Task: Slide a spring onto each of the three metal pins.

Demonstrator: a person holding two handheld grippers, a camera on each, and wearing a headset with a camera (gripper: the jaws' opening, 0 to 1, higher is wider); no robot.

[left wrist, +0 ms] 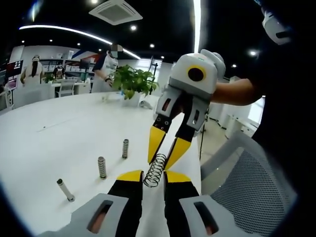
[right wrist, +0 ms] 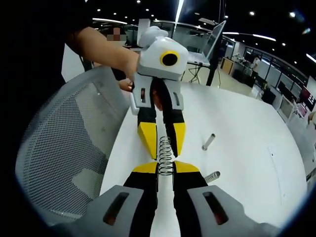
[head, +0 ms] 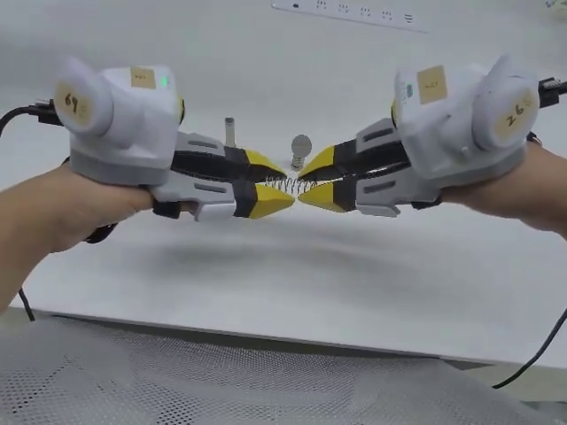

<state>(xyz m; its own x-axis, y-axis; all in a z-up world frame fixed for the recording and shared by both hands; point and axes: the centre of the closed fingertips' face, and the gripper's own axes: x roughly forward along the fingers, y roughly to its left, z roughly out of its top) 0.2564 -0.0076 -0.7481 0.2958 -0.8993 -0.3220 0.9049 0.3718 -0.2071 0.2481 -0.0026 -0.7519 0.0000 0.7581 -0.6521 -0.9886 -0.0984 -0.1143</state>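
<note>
The left hand and right hand hold their tools level, nose to nose, above the tabletop. The left tongs and right tongs each pinch one end of a thin wire spring, which bridges the gap between their yellow tips. Beyond the tongs stand one sprung pin, a second sprung pin and a bare pin.

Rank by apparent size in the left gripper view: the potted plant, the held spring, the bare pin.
Largest: potted plant.
Then held spring.
Smallest: bare pin.
The spring sits nearest the camera, so its lead over the pin is unsure.
</note>
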